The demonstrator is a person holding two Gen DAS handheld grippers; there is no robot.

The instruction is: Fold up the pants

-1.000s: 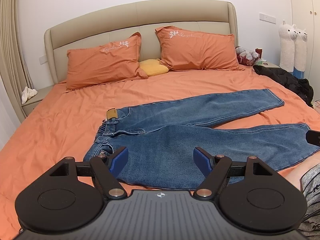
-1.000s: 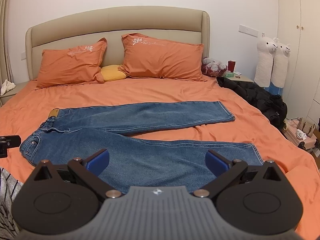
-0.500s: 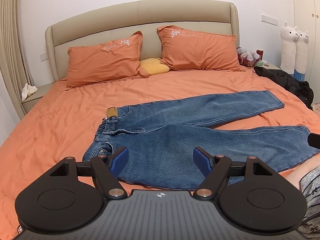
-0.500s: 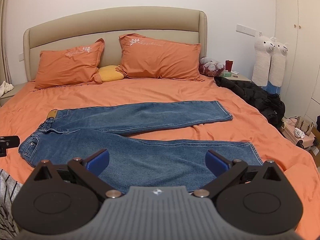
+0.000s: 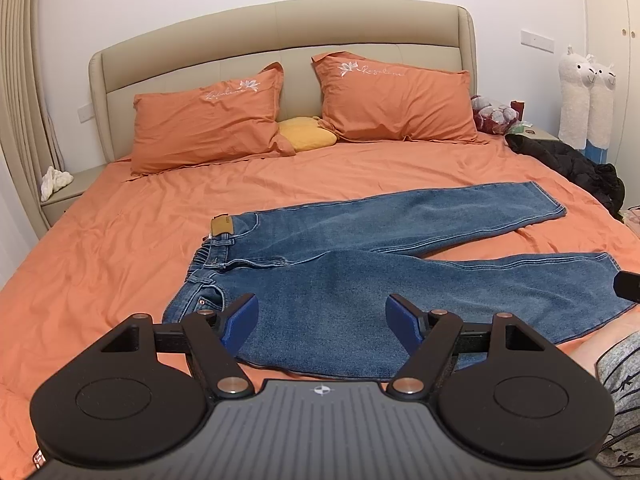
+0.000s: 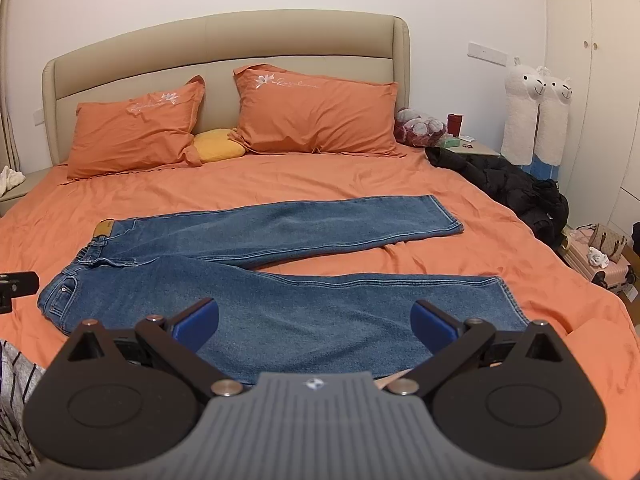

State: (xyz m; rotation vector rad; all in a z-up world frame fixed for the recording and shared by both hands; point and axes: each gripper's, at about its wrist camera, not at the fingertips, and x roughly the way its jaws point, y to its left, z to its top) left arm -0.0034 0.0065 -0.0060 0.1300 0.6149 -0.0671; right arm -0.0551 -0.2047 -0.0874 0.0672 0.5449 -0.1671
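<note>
Blue jeans [image 5: 360,280] [image 6: 280,300] lie flat on the orange bed [image 5: 100,260] [image 6: 540,280], waist to the left, both legs spread apart and running right. A tan leather patch [image 5: 222,225] marks the waistband. My left gripper [image 5: 322,318] hovers open above the near hip and thigh, holding nothing. My right gripper [image 6: 314,326] hangs open over the near leg, also with nothing in it. Neither gripper touches the denim. The far leg's hem [image 6: 448,216] lies toward the bed's right side.
Two orange pillows [image 5: 208,120] [image 5: 392,100] and a yellow cushion [image 5: 306,138] lean on the beige headboard. A black jacket [image 6: 512,184] is heaped at the bed's right edge. Llama plush toys [image 6: 532,112] and a pink suitcase [image 6: 600,264] stand right. A striped sleeve [image 5: 620,364] shows nearby.
Both views have shifted slightly, with the grippers drifting a little back and up over the jeans. The jaws stay open and the jeans have not moved.
</note>
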